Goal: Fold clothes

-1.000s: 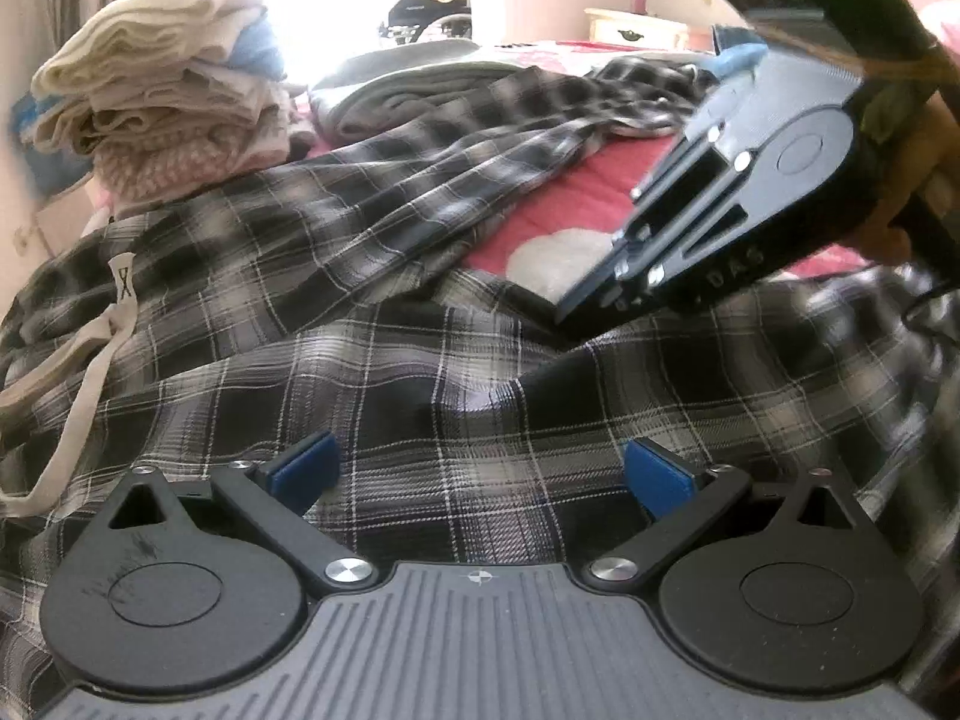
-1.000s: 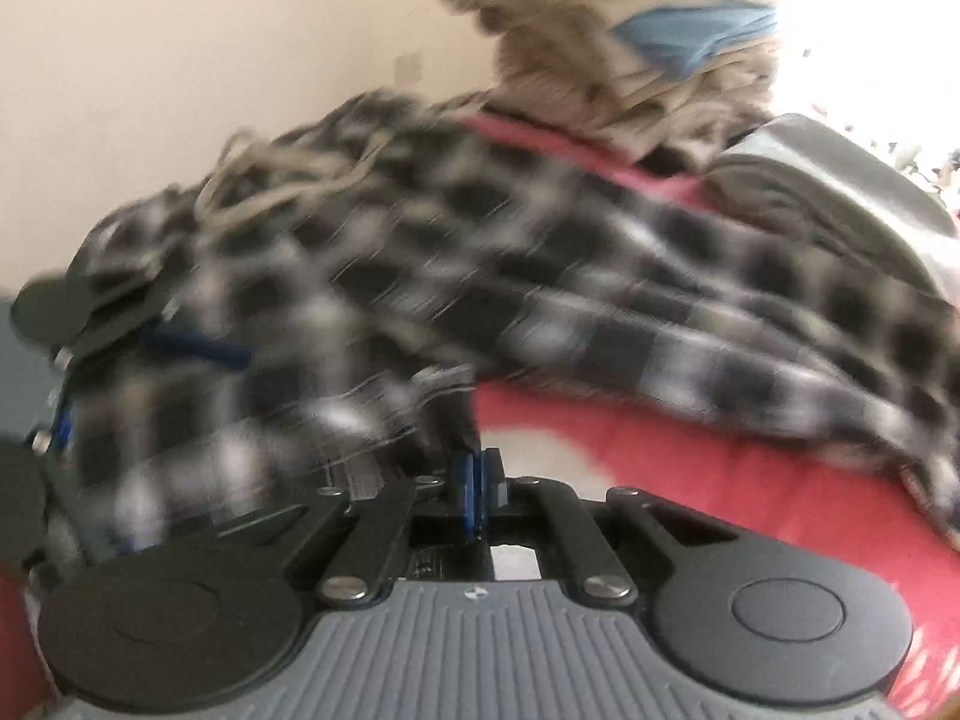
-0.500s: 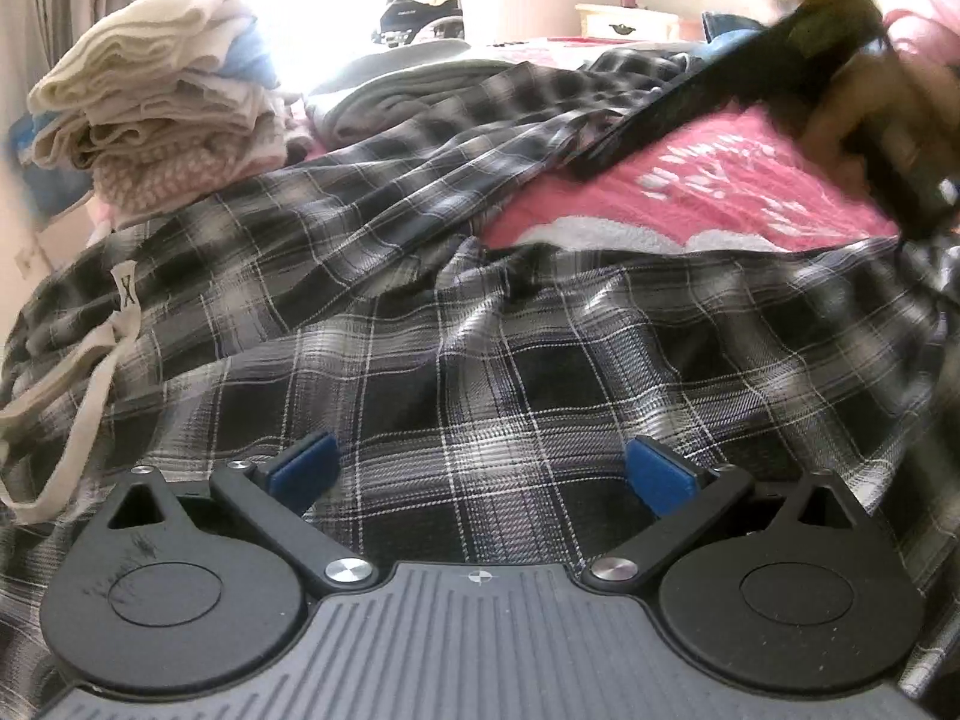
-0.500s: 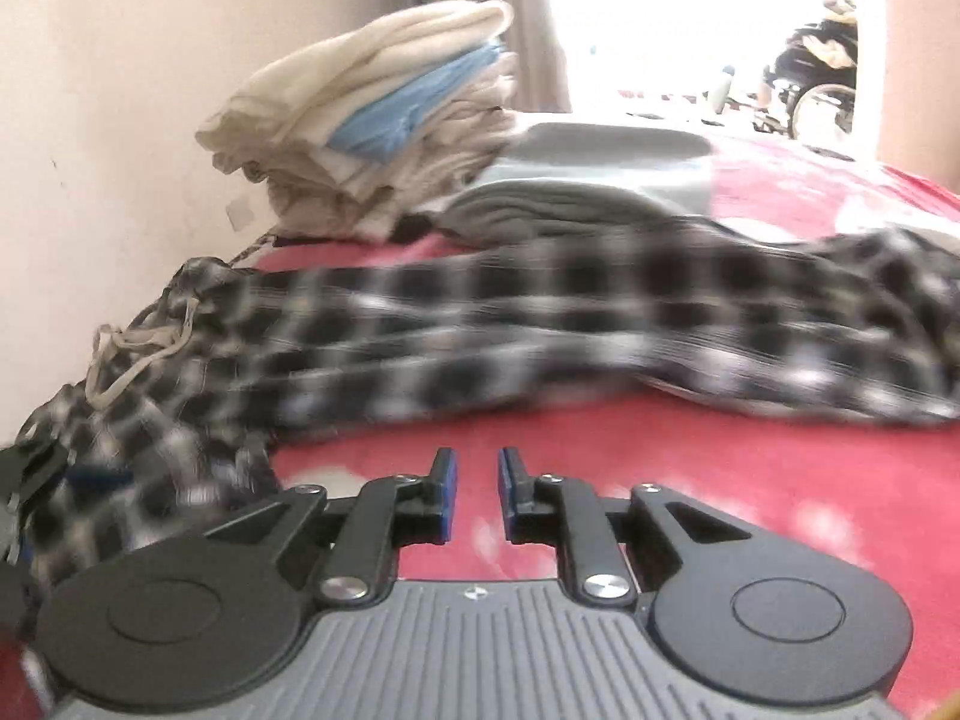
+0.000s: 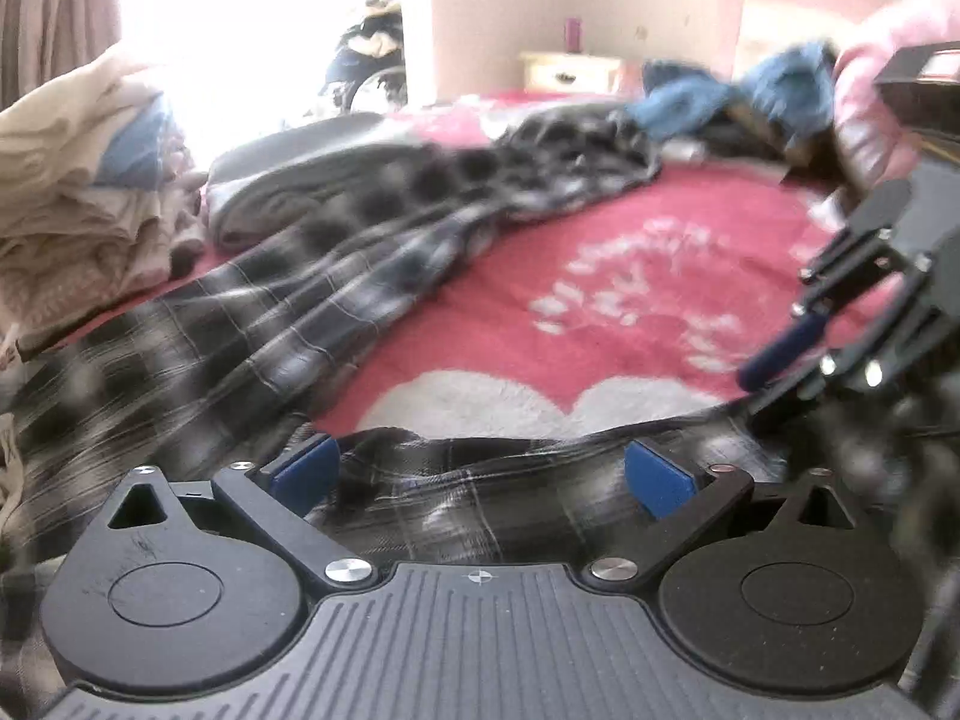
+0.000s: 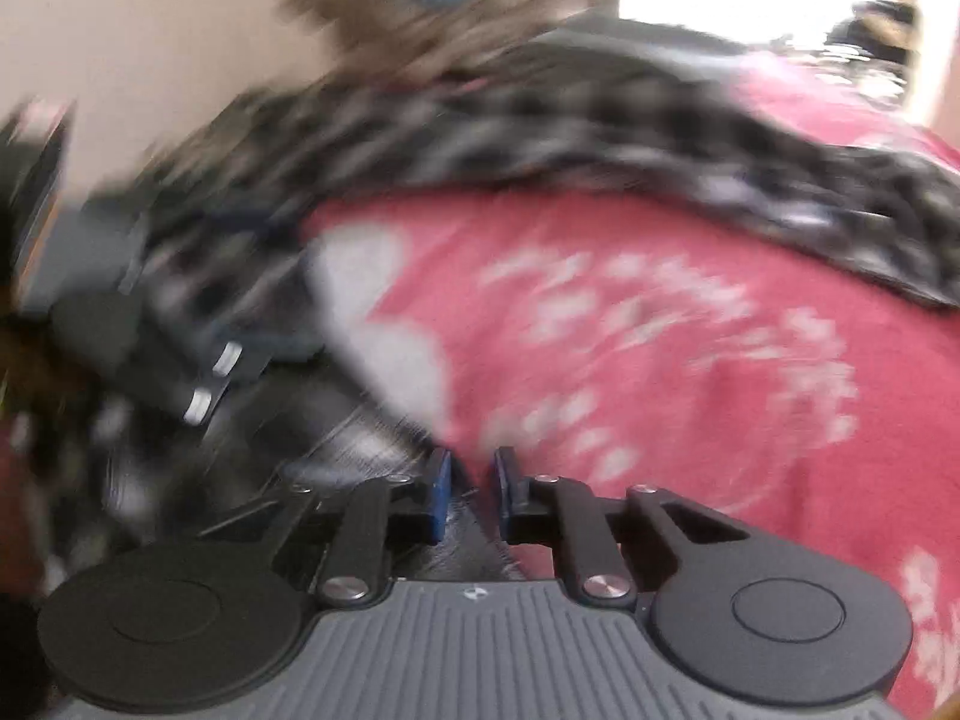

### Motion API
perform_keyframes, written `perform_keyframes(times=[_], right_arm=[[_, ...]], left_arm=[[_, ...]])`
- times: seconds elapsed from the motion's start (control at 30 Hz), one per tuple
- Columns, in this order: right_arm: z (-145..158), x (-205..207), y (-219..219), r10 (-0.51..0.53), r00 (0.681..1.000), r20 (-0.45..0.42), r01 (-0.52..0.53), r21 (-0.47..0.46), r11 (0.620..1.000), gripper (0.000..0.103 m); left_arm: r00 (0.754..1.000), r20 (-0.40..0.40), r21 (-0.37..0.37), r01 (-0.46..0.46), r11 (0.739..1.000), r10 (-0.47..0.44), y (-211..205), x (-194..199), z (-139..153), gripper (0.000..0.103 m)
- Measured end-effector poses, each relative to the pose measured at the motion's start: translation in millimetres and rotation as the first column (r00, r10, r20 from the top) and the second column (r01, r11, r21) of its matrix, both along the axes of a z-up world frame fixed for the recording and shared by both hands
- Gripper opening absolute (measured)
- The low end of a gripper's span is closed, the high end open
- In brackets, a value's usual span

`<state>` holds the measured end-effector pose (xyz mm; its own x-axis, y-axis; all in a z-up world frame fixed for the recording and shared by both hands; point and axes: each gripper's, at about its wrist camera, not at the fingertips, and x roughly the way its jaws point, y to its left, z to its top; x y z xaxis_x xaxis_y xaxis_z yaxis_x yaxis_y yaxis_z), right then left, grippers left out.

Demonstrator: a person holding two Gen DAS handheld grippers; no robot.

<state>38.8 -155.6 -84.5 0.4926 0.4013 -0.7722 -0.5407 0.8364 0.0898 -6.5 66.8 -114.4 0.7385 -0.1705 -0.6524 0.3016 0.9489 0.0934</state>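
Note:
Black-and-white plaid trousers lie spread on a red blanket, one leg running toward the far side. My left gripper is open wide over the near plaid edge, which lies between its blue pads without being pinched. My right gripper hovers low at the plaid edge. Its jaws are closing to a narrow gap with a dark fold of cloth showing between them. In the left wrist view the right gripper comes in from the right. The right wrist view is blurred by motion.
A stack of folded pale clothes sits at the far left, with a folded grey garment beside it. Blue clothes are heaped at the far right. A bedside table stands behind the bed. A wall is on the right gripper's left.
My left gripper slid across the plaid to its edge, still open. My right gripper opened from shut, swung away, came back low at the near edge, and its gap has narrowed.

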Motion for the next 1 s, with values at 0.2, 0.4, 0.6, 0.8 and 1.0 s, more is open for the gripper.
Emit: perform_keyframes(times=[0.2,0.4,0.6,0.8,1.0], right_arm=[[32.4,-26.1,-102.4,-0.347,0.929,0.132,0.350,0.001,0.937,0.017],[47.8,-107.4,-236.6,-0.584,0.805,0.104,0.593,-0.148,0.791,0.037],[41.0,-154.6,-311.0,-0.761,0.646,-0.054,0.761,-0.028,0.648,0.040],[35.1,-117.1,-262.5,-0.502,0.865,-0.019,0.502,0.015,0.865,0.039],[5.1,-86.0,-224.9,-0.326,0.942,-0.086,0.320,-0.072,0.945,0.030]], left_arm=[[0.998,-0.006,0.014,-0.065,0.998,0.066,-0.5,10.7,-2.4,0.103],[0.999,0.019,-0.017,-0.031,0.999,0.032,-20.8,19.1,18.5,0.102],[0.989,-0.031,-0.052,0.142,0.988,-0.144,-81.7,25.8,16.4,0.102],[0.919,-0.027,-0.055,0.391,0.919,-0.393,-151.5,22.8,20.1,0.102],[0.818,-0.049,-0.008,0.574,0.819,-0.573,-200.9,17.7,9.2,0.089]])
